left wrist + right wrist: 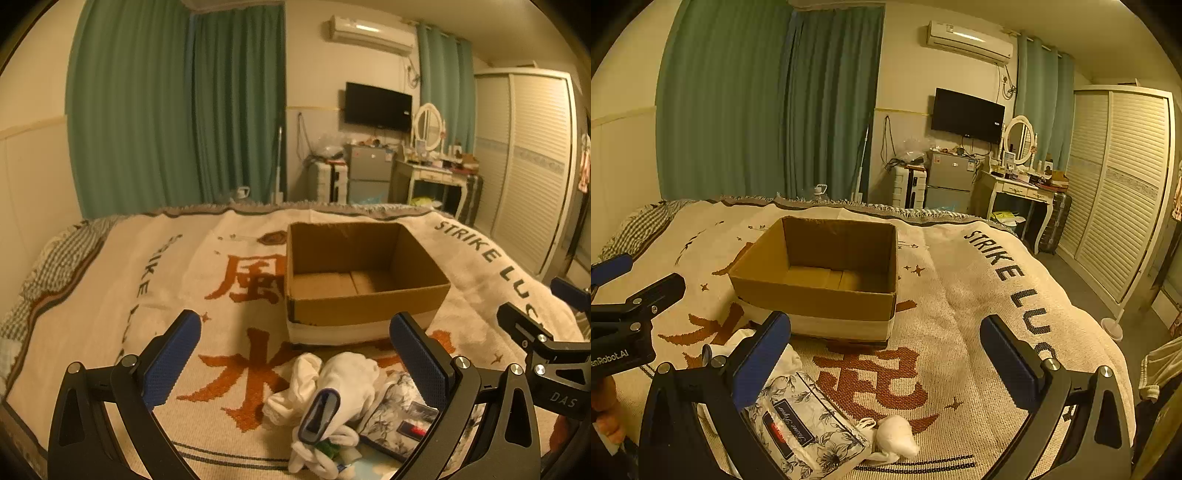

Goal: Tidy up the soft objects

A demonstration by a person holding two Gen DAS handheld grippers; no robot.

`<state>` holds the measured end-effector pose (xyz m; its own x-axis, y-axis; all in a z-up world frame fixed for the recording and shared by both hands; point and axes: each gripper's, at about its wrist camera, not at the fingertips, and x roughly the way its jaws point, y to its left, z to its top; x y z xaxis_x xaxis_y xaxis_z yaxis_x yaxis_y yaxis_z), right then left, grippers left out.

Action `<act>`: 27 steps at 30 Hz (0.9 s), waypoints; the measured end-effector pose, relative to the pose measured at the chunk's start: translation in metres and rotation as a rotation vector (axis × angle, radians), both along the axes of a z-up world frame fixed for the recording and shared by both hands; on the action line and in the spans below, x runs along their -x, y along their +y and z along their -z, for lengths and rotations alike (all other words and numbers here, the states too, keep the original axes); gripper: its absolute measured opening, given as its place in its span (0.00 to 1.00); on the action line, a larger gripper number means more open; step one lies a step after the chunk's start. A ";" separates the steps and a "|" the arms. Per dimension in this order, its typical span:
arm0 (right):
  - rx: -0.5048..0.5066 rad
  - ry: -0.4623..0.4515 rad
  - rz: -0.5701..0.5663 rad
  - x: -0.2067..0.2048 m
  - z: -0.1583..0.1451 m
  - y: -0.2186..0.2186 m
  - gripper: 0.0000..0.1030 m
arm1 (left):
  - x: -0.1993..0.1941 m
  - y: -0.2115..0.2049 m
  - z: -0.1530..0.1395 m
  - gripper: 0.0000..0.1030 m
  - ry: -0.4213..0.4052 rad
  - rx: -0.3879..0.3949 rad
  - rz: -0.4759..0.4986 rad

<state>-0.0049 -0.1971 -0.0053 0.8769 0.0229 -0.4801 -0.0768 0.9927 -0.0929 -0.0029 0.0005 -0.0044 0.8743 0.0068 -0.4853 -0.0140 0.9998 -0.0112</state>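
An open, empty cardboard box (369,304) (812,295) stands on the bed. In front of it lies a heap of white socks (343,376), one with a dark blue cuff (319,410), next to a floral tissue pack (397,410) (812,424). A balled white sock (897,432) rests just right of the pack. My left gripper (295,319) (653,271) hovers open above the sock heap. The right gripper (884,321) (528,295) is open too, above the pack and the balled sock, with nothing between its fingers.
A cream blanket (960,295) with orange characters and dark lettering covers the bed. Beyond its far edge stand green curtains (177,110), a small fridge (951,181), a dressing table (1019,188) and a louvred wardrobe (1123,184). A hand (607,410) shows at lower left.
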 end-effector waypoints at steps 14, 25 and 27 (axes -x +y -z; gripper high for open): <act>0.002 0.001 0.001 0.000 0.000 0.001 1.00 | 0.000 0.000 0.000 1.00 0.000 0.001 0.001; 0.013 -0.010 -0.011 0.004 -0.004 0.001 1.00 | 0.003 -0.001 -0.005 1.00 0.003 0.015 -0.015; 0.012 -0.021 -0.014 0.006 -0.009 0.001 1.00 | 0.006 -0.002 -0.010 1.00 -0.001 0.023 -0.016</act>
